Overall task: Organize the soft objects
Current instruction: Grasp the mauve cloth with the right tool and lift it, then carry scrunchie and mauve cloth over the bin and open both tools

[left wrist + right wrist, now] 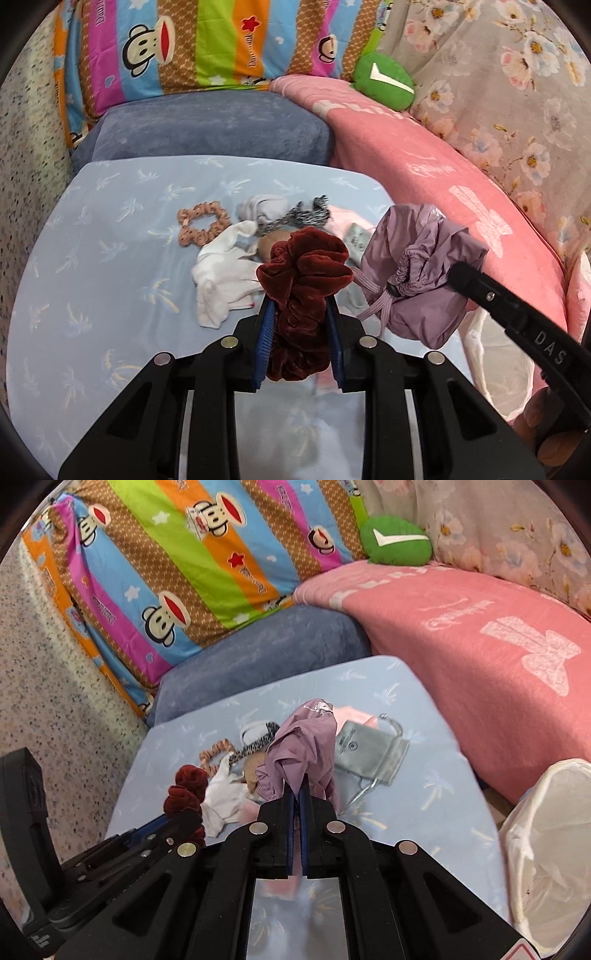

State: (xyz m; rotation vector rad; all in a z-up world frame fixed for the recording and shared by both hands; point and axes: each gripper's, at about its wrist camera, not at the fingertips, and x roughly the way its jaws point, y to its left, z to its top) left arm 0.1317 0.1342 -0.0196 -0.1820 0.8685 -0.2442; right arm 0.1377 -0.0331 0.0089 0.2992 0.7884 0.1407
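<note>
My left gripper (300, 306) is shut on a dark red velvet scrunchie (304, 280), lifted above the light blue sheet (110, 295). The same scrunchie (186, 786) shows at the left of the right wrist view. My right gripper (297, 784) is shut on a lilac drawstring pouch (303, 738), which hangs off the sheet; in the left wrist view the pouch (417, 266) is to the right of the scrunchie. On the sheet lie a peach scrunchie (201, 225), a white sock (221, 280), a grey speckled sock (295, 216) and a grey satin pouch (369, 755).
A white mesh basket (554, 849) stands at the right edge of the bed. A pink blanket (480, 646), a blue-grey cushion (210, 125), a striped monkey-print pillow (166, 565) and a green plush (386, 79) ring the sheet.
</note>
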